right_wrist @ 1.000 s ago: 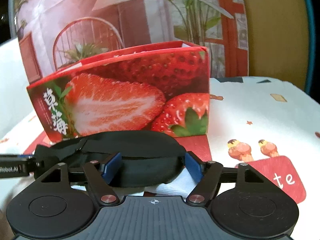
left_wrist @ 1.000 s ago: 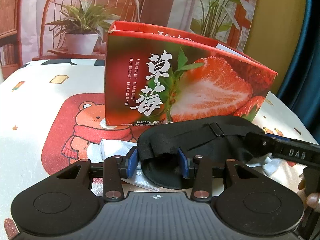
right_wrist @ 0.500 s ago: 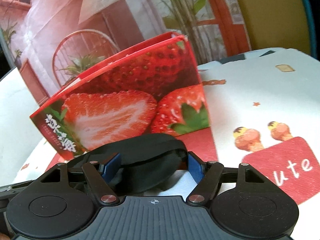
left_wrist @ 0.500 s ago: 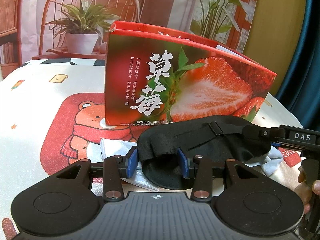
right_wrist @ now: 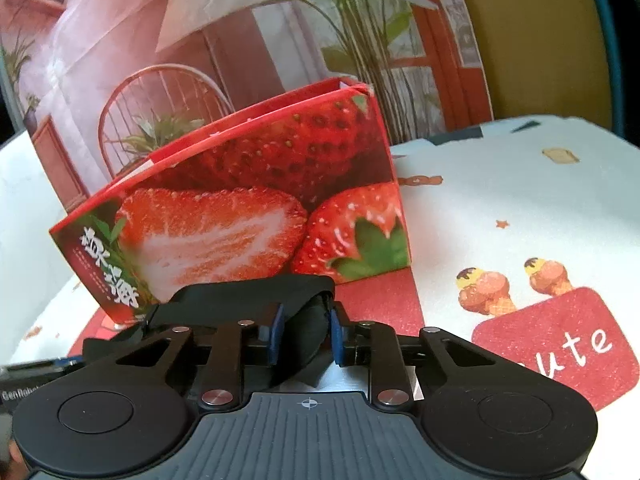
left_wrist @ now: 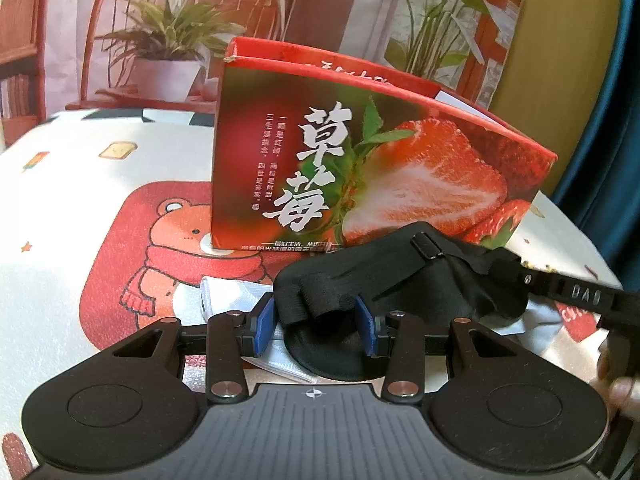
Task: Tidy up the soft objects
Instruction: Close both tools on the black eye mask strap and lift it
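Observation:
A black eye mask (left_wrist: 404, 280) with a strap lies in front of the strawberry box (left_wrist: 360, 160). My left gripper (left_wrist: 316, 328) is shut on the mask's left end, blue pads (left_wrist: 265, 328) pressing the fabric and strap. In the right wrist view my right gripper (right_wrist: 305, 334) is closing its jaws, and the mask's other end (right_wrist: 308, 340) is bunched between its pads. The right gripper's finger (left_wrist: 560, 290) reaches the mask from the right in the left wrist view.
A white folded cloth (left_wrist: 228, 292) lies under the mask on the cartoon tablecloth (left_wrist: 80, 200). The red box (right_wrist: 240, 220) stands open-topped just behind. A person's fingers (left_wrist: 620, 392) show at the right edge. A printed backdrop hangs behind the table.
The right gripper's jaws have narrowed from wide apart onto the mask's right end, squeezing it into a fold, and its view has tilted. The left gripper has kept still.

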A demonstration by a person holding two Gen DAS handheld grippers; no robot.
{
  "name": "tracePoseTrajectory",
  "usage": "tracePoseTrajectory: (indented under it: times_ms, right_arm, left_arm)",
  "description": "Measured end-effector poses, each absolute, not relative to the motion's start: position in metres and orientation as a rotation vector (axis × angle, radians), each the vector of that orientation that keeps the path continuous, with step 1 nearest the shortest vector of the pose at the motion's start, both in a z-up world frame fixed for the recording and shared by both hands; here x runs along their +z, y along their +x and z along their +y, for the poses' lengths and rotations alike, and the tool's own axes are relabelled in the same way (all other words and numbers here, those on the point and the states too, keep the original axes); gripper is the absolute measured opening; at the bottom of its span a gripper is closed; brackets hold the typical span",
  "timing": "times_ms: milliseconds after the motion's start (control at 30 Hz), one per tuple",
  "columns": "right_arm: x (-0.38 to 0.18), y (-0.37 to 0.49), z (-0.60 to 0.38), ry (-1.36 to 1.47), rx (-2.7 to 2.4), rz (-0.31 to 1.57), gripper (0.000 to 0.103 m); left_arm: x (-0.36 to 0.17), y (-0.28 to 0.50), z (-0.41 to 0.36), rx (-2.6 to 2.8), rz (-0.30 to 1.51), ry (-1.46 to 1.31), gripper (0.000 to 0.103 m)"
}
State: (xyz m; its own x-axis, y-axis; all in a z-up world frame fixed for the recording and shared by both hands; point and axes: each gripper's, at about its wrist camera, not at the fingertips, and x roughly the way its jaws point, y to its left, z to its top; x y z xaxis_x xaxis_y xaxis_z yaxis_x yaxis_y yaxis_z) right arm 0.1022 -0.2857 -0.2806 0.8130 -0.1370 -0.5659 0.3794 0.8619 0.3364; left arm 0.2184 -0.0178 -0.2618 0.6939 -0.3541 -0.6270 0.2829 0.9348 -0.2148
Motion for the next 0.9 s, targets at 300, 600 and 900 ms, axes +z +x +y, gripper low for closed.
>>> tracePoseTrajectory:
  times_ms: [300,600,900]
  right_arm:
    - [-0.279,0.102,-0.278,0.417,-0.253,0.554,0.02]
    - [-0.275,0.098,-0.276,0.395,-0.26,0.535,0.018]
    - [-0.254,0.079,-0.269,0.372,-0.282,0.481,0.013]
  left_arm:
    - [-0.252,0.215,-0.013,-0.31,0.705,-0.097,0.019]
    - [-0.231,0.204,-0.022,-0.311,0.641,-0.046,0.01]
    - [-0.213,0.181,-0.03,-0.343,0.589,-0.007,0.01]
